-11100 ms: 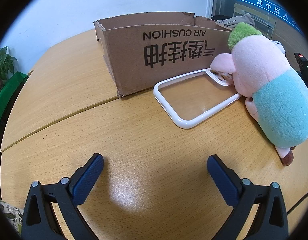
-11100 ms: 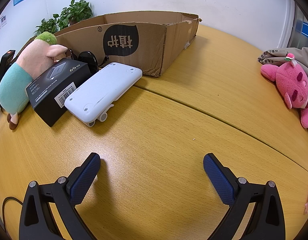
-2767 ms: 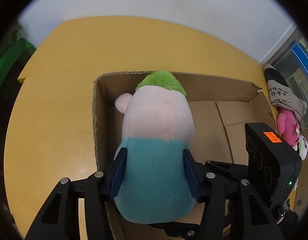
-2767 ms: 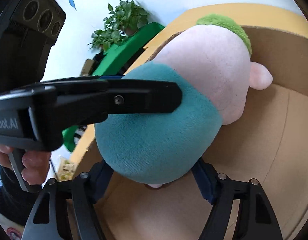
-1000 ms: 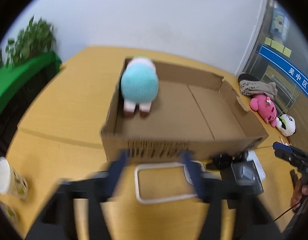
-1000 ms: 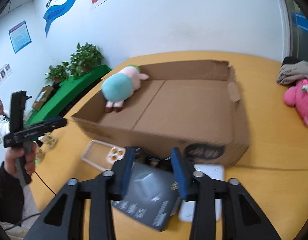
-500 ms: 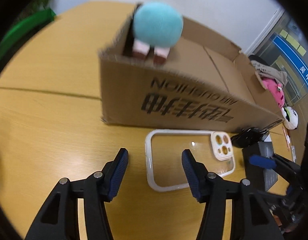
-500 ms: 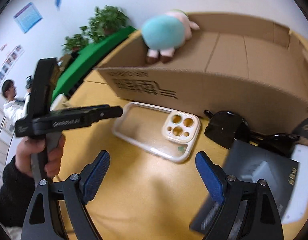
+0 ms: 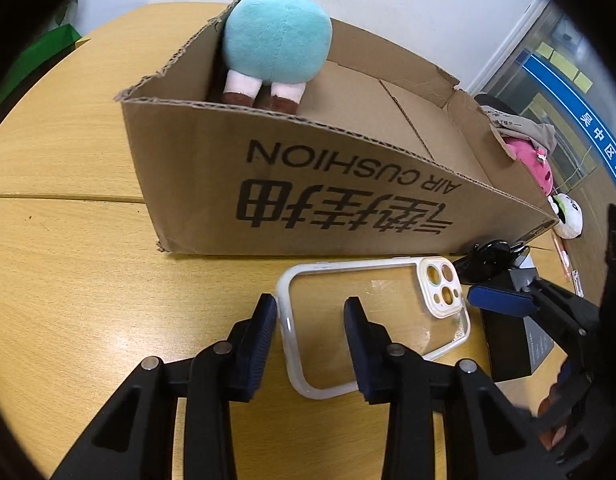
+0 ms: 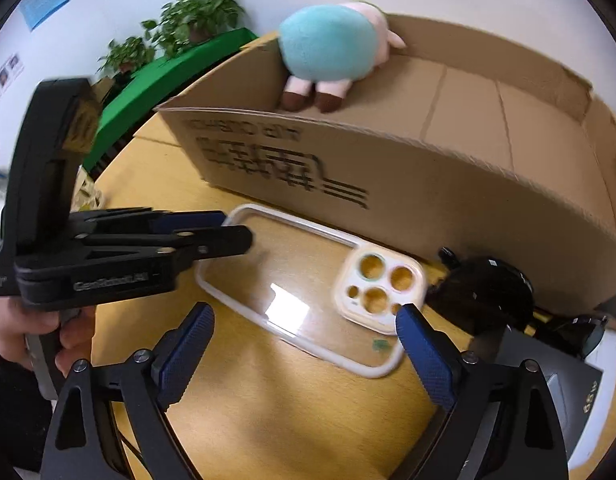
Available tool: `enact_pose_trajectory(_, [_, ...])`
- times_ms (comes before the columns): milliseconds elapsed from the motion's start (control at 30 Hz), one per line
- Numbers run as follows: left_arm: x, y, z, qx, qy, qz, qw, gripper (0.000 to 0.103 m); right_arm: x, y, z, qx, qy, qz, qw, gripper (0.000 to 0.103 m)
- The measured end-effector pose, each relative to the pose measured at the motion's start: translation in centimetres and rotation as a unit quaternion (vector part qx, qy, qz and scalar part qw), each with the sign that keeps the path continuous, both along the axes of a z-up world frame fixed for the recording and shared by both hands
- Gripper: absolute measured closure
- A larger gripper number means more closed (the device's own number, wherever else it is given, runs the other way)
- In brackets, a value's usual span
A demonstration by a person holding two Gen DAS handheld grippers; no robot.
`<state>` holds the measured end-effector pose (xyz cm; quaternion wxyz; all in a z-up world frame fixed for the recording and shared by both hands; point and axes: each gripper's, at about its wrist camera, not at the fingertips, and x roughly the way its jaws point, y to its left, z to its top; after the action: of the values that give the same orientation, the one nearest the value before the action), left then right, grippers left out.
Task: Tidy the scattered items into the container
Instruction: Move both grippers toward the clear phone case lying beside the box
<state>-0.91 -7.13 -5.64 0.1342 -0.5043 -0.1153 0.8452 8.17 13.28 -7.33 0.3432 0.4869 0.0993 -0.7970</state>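
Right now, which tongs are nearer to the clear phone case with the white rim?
Left. The left tongs straddle the short end of the clear white-rimmed phone case, jaws closing around its rim. The right tongs sit just short of its long side, jaws opening.

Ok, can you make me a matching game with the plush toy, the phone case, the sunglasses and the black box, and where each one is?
Things:
1. plush toy
2. phone case
3. sunglasses
4. black box

Places:
A. flat on the table, with the left tool's fingers either side of one rim
B. inside the cardboard box, in a corner
C. on the table, nearer the camera than the sunglasses
D. against the cardboard box's outer wall, beside the case's camera holes

Pairs: 1-B, 2-A, 3-D, 4-C
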Motion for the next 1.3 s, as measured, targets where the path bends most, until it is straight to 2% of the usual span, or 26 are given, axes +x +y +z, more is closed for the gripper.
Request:
enact_pose_trajectory(100, [-0.1,-0.3,0.1,-0.004,0.0,0.004,1.0,0.069,0.4,-1.0,-0.3,0.017,0.002,0.011,1.0,0.008])
enact_pose_trajectory(133, [-0.1,-0.4,0.1,-0.002,0.0,0.004,1.0,0.069,0.0,-0.9,-0.8,0.015,-0.012,0.005,1.0,0.007])
enact_pose_trajectory(300, [-0.1,-0.3,0.2,-0.009,0.001,0.0,1.0,0.069,-1.0,0.6,-1.0,0.044,0.002,-0.045,0.998,0.005])
enact_pose_trajectory(367, [-0.2,0.0,0.2,-0.012,0.001,-0.001,0.9999,0.063,-0.9,0.7,-1.1,0.056,0.001,-0.046,0.997,0.004])
enact_pose_trajectory(500, [0.2,0.2,0.4,-0.03,0.005,0.003,0.9995,0.059,0.4,-0.6,-0.8,0.039,-0.003,-0.011,0.999,0.002])
enact_pose_trajectory(567, [0.7,-0.3,0.4,-0.02,0.004,0.004,0.9998,0.059,0.9,-0.5,-0.6,0.026,-0.002,-0.006,1.0,0.002])
enact_pose_trajectory(600, [1.0,-0.6,0.4,-0.011,0.003,0.004,0.9999,0.061,0.9,-0.3,-0.4,0.013,-0.005,-0.007,1.0,0.002])
enact_pose_trajectory(633, [1.3,-0.8,0.3,0.011,0.001,-0.004,0.9999,0.08,1.2,0.1,-0.2,-0.003,-0.011,-0.008,1.0,0.004])
enact_pose_trajectory(667, [1.6,-0.8,0.3,0.034,-0.002,-0.017,0.9993,0.091,1.4,0.3,0.2,-0.023,-0.014,-0.001,1.0,0.009])
enact_pose_trajectory(700, [2.1,-0.4,0.5,0.05,0.002,-0.032,0.9982,0.095,1.7,0.4,0.4,-0.052,-0.028,0.015,0.998,0.027])
enact_pose_trajectory(733, [2.5,0.1,0.8,0.039,0.011,-0.039,0.9984,0.097,2.3,0.0,0.7,-0.07,-0.039,0.032,0.996,0.033])
enact_pose_trajectory(800, [3.0,0.7,1.0,0.011,0.017,-0.044,0.9988,0.097,3.7,-1.1,0.8,-0.036,-0.016,0.057,0.998,0.032])
enact_pose_trajectory(833, [3.0,0.3,0.9,0.01,0.011,-0.035,0.9993,0.097,4.1,-1.5,0.6,-0.022,-0.008,0.062,0.998,0.028])
enact_pose_trajectory(900, [3.0,-0.9,0.8,0.019,0.001,-0.014,0.9997,0.091,4.2,-0.8,0.4,-0.025,-0.012,0.05,0.998,0.019])
enact_pose_trajectory(933, [2.9,-1.5,0.7,0.021,-0.005,-0.003,0.9998,0.087,3.9,-0.1,0.4,-0.03,-0.018,0.039,0.999,0.01])
enact_pose_trajectory(967, [2.9,-2.1,0.6,0.02,-0.009,0.009,0.9997,0.08,3.6,0.5,0.4,-0.03,-0.021,0.026,0.999,0.008])
enact_pose_trajectory(1000, [2.8,-2.6,0.6,0.018,-0.013,0.021,0.9995,0.077,3.3,1.2,0.4,-0.025,-0.018,0.014,0.999,0.008])
enact_pose_trajectory(1067, [2.8,-3.0,0.7,0.023,-0.017,0.032,0.9991,0.062,2.8,2.0,0.4,-0.023,-0.019,0.011,0.999,0.008])
enact_pose_trajectory(1133, [2.8,-2.8,0.9,0.028,-0.017,0.032,0.999,0.055,2.5,2.3,0.5,-0.01,-0.016,0.012,1.0,0.008])
enact_pose_trajectory(1300, [2.5,-1.5,0.8,0.026,-0.022,0.014,0.9993,0.055,1.9,2.9,0.4,0.017,-0.007,0.024,1.0,0.008])
